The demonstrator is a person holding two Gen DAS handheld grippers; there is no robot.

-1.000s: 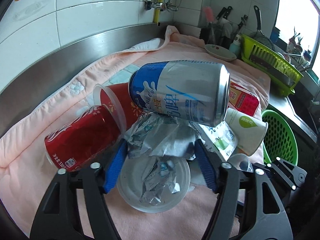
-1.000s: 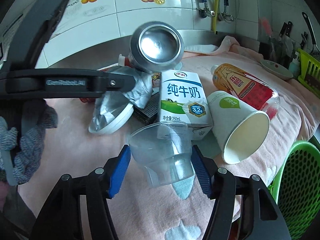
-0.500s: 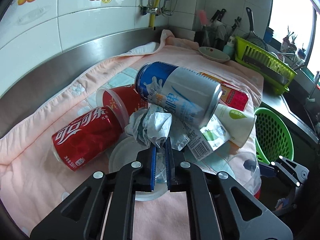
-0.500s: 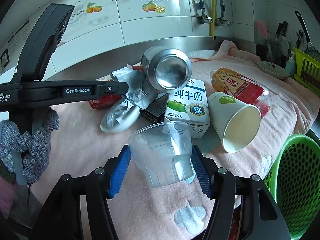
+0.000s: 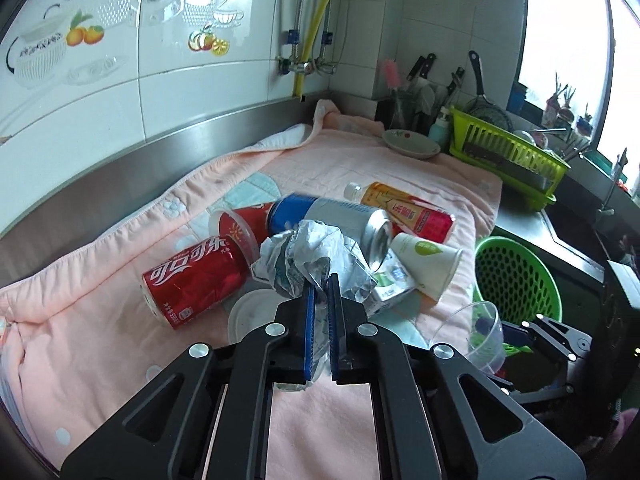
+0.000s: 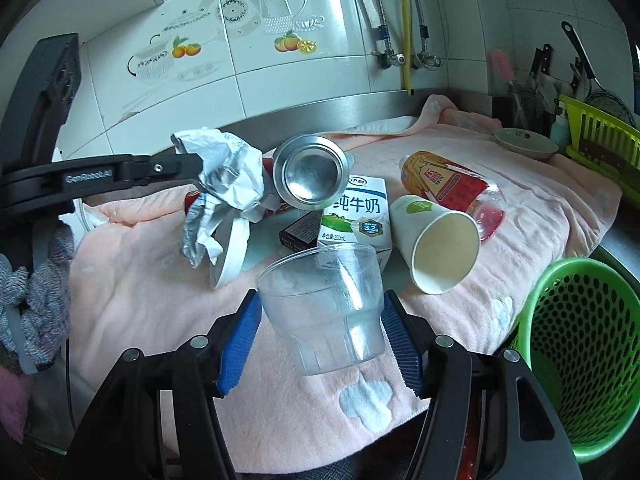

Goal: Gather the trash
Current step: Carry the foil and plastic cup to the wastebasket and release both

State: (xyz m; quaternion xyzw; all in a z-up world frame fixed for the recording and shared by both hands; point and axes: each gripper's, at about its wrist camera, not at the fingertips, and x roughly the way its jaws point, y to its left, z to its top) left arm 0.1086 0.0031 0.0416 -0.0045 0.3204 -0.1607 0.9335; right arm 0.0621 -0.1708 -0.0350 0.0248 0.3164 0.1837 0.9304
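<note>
My left gripper is shut on a crumpled silver wrapper, which hangs above the trash pile; the right wrist view shows that wrapper lifted off the white lid. A clear plastic cup is held tilted above the pink towel, with my right gripper shut on it. Left lying on the towel are a red cola can, a blue-and-silver can, a milk carton, a paper cup and a tea bottle.
A green perforated basket stands at the counter's right end, below the towel's edge. At the back right are a small dish, a green dish rack and a knife holder. A steel backsplash and tiled wall run behind.
My left gripper's jaws closed on the silver wrapper and pulled it up and back off the white lid. The right gripper drew back and up a little with the clear cup.
</note>
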